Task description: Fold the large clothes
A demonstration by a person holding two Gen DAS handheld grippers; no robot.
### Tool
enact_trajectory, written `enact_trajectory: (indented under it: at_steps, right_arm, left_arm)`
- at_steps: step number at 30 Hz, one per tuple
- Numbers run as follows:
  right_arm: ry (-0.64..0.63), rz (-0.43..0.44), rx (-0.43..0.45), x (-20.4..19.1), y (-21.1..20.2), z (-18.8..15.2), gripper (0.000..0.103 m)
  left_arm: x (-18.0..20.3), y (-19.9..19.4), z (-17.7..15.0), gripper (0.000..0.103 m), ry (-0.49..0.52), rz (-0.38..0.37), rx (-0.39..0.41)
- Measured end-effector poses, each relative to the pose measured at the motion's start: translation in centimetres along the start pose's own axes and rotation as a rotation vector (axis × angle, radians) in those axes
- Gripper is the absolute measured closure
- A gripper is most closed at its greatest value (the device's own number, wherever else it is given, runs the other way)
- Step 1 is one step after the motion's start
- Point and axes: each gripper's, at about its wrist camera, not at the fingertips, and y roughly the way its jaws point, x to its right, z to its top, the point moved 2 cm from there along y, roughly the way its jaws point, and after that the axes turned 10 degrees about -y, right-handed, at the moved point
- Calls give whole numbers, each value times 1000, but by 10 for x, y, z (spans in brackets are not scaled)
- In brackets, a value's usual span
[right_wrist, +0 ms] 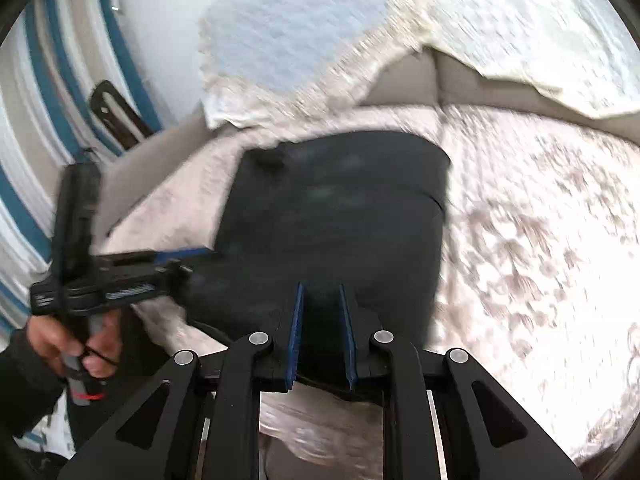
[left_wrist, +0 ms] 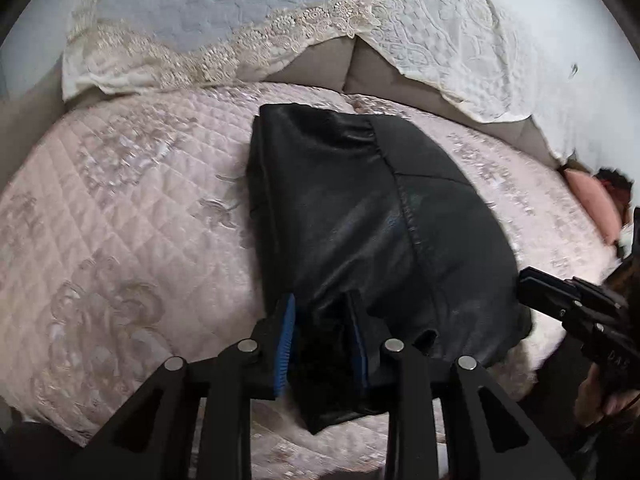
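Observation:
A black leather-like garment (left_wrist: 360,216) lies folded on a pink quilted bedspread (left_wrist: 120,200). My left gripper (left_wrist: 322,312) holds the garment's near left edge between its blue pads (left_wrist: 288,320). My right gripper (right_wrist: 322,300) holds the near right edge of the garment (right_wrist: 340,208) between its blue pads (right_wrist: 298,320). The right gripper also shows at the right in the left wrist view (left_wrist: 532,284). The left gripper shows at the left in the right wrist view (right_wrist: 196,258), with a hand on its handle.
Lace-trimmed cream and pale blue pillows (left_wrist: 208,16) lean at the head of the bed. A pink cushion (left_wrist: 596,204) lies at the far right. A blue-striped curtain (right_wrist: 36,120) and a dark object (right_wrist: 116,116) stand left of the bed.

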Motion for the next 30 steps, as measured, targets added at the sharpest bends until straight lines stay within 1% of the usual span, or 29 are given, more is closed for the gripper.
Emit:
enact_trajectory:
  at_steps: [1,4,8,9,12,14,16,18,20,22,23,25,26,27,28,29,30]
  right_arm:
    - [-3,1,-4,2,5,-4,85]
    - [10,-20,-17,0,17,-12,85]
    - [1,-35,-25,-3,11,-6,84]
    - [0,-36,-27,-2,7,-4,84]
    - [2,-46,-7,1,-5,3,84]
    - [11,-50,26,5,-12,13,84]
    - [15,-60,47,10,-13,24,83]
    - [18,-88,61,20,-9,38,81]
    - [28,-120,68,32,-1,51,81]
    - [60,-140,73,46,9,63,81]
    - [76,-142,75,53,14,68,81]
    - [93,-152,74,64,27,77,81]
    - [105,-149,65,70,37,81,81]
    - [108,-145,55,73,44,83,81]
    - [110,-150,42,76,51,83,81]
    - [115,-157,16,79,62,82,81]
    - [120,-153,8,81,69,81,81]
  left_arm:
    - [0,5,-1,71,3,10,2]
    - [-9,13,0,68,-56,-7,-10]
    - [-10,-2,7,69,-102,-16,-38]
    - [-9,-10,10,69,-110,-14,-32]
    - [2,-35,26,70,-112,-5,31]
    - [13,-48,43,70,-120,-28,92]
    - [25,-49,60,69,-126,-39,128]
    - [35,-36,78,69,-147,-42,139]
    - [42,-12,93,69,-163,-49,141]
    - [41,18,100,69,-171,0,127]
    - [37,35,101,69,-171,11,113]
    - [21,58,94,69,-178,59,91]
    - [12,65,90,71,-194,50,80]
    - [5,69,86,72,-192,46,88]
    - [3,70,82,74,-172,60,104]
    - [1,70,78,74,-154,70,115]
    - [-1,71,76,74,-155,73,114]
